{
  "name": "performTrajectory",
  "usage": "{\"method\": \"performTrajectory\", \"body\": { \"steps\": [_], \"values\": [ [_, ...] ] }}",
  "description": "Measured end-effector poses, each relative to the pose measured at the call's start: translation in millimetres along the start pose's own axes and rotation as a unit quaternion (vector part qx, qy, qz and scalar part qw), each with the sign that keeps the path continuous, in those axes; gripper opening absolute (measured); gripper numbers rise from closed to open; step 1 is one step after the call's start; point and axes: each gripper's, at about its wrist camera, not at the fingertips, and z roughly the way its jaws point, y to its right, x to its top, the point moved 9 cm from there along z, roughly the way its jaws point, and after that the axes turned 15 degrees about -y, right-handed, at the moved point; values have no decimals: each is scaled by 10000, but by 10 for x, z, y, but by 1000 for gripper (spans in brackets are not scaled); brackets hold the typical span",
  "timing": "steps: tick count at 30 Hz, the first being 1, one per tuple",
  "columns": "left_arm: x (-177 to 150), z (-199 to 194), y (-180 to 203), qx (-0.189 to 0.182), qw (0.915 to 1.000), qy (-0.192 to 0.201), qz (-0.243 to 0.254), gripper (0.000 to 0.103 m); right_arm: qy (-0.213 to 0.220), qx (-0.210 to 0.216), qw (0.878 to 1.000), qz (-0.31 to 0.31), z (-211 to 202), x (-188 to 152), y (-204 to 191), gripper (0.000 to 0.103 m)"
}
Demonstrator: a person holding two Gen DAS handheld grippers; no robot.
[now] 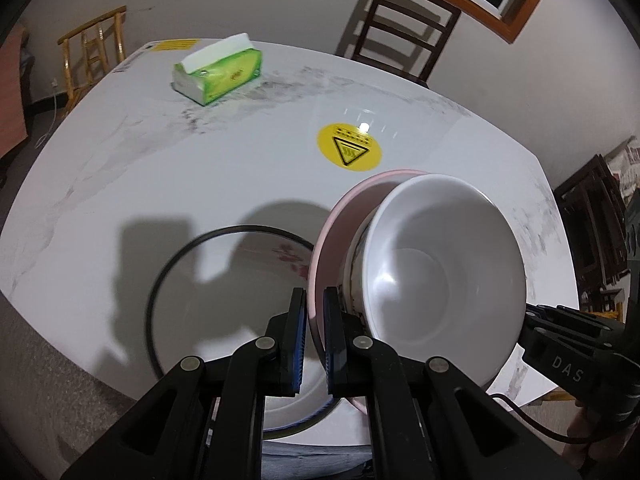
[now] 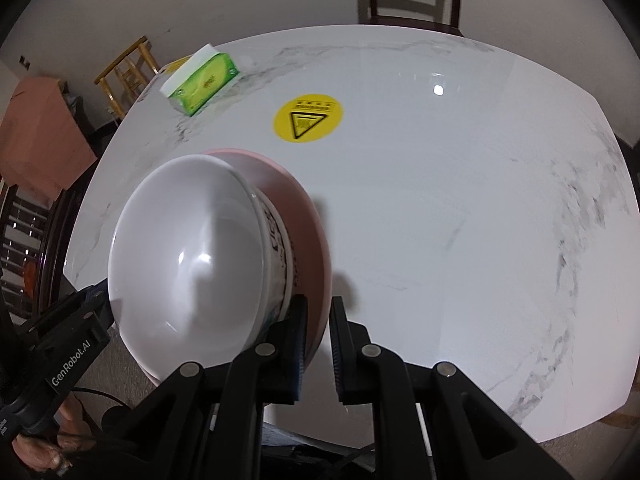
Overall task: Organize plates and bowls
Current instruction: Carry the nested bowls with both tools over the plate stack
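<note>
- My left gripper (image 1: 316,336) is clamped on the rim of the pink plate (image 1: 340,220), lower centre of its view.
- My right gripper (image 2: 318,344) pinches the same plate (image 2: 308,216) at its opposite edge.
- A white bowl (image 1: 440,272) sits on the plate, both held tilted above the marble table (image 1: 200,168).
- A black-rimmed plate (image 1: 224,276) lies on the table, lower left.
- A green tissue pack (image 1: 218,72) sits upper left.

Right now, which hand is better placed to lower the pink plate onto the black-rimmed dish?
Probably left. The left tongs and right tongs both pinch the round pink plate, but the black-rimmed white dish lies just under the left ones; the right view lacks it.
</note>
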Motion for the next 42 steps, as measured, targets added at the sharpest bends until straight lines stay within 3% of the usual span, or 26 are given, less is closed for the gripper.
{"method": "performTrajectory", "body": {
  "steps": [18, 42],
  "values": [
    [-92, -151, -822, 131, 9984, 73, -547, 4, -336, 48, 9978, -569, 288, 56, -791, 12],
    [-184, 61, -1124, 35, 9972, -138, -729, 4, -635, -57, 9962, -593, 587, 9, -977, 12]
  ]
}}
